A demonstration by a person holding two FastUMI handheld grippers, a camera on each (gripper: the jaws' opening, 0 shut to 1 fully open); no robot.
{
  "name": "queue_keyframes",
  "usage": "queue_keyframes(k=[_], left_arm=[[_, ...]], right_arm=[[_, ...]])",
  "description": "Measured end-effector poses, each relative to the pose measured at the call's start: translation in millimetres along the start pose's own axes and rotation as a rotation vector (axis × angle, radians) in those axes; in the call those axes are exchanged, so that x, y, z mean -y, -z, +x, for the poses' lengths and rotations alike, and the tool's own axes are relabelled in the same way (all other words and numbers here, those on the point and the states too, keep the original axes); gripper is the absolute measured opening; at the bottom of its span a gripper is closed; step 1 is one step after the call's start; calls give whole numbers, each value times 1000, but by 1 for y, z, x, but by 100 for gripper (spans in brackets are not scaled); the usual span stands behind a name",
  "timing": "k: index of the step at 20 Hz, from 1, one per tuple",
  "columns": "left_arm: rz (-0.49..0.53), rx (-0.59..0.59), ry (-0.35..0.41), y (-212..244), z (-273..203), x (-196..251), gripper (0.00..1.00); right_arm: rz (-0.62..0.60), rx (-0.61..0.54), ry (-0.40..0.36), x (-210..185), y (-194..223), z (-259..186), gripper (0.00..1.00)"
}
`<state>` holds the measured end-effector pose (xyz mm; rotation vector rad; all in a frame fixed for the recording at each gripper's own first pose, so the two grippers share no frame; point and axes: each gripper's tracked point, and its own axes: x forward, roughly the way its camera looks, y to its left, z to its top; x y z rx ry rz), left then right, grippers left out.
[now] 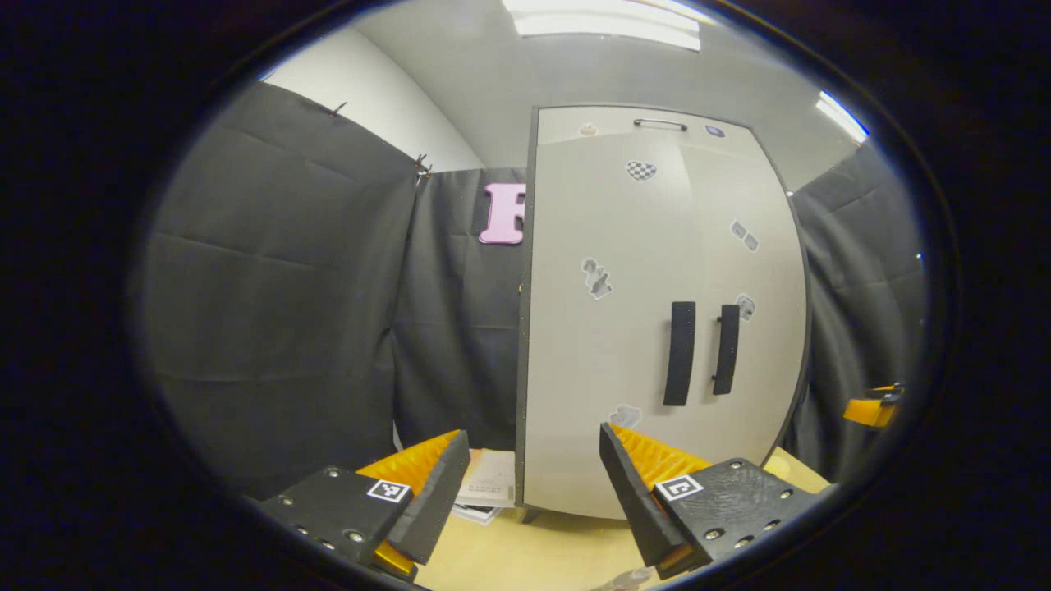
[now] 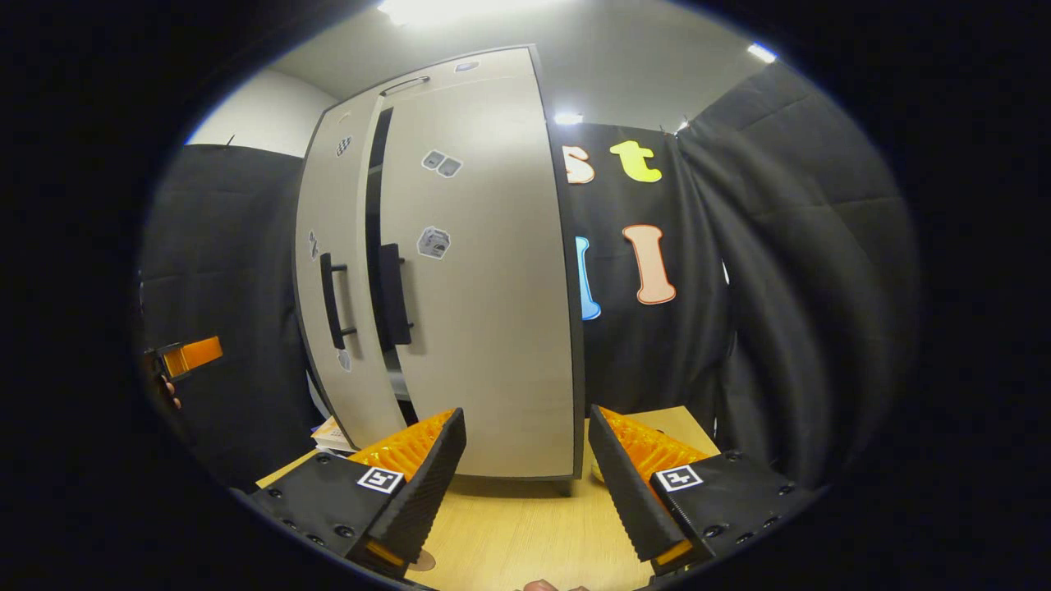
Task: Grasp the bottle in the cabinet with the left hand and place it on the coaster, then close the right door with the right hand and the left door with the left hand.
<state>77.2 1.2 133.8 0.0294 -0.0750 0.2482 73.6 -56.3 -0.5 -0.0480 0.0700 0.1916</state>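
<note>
Right gripper view: cabinet (image 2: 460, 312) doors slightly ajar on the wooden table (image 2: 525, 525); right gripper (image 2: 525, 476) and left gripper (image 1: 534, 484) both gape, holding nothing

Black cloth walls (image 1: 279, 312), ceiling lights (image 1: 608, 25) — pale wooden table (image 2: 525, 525)

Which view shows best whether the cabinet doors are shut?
The right gripper view: a dark gap runs between the two doors there, so one stands slightly ajar. The left gripper view faces the doors more squarely, where the gap hardly shows.
</note>
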Motion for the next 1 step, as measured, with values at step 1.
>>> queue_keyframes(k=[1], left_arm=[[11, 3, 2, 1, 4, -3, 92]], right_arm=[[3, 4, 5, -2, 0, 0, 96]])
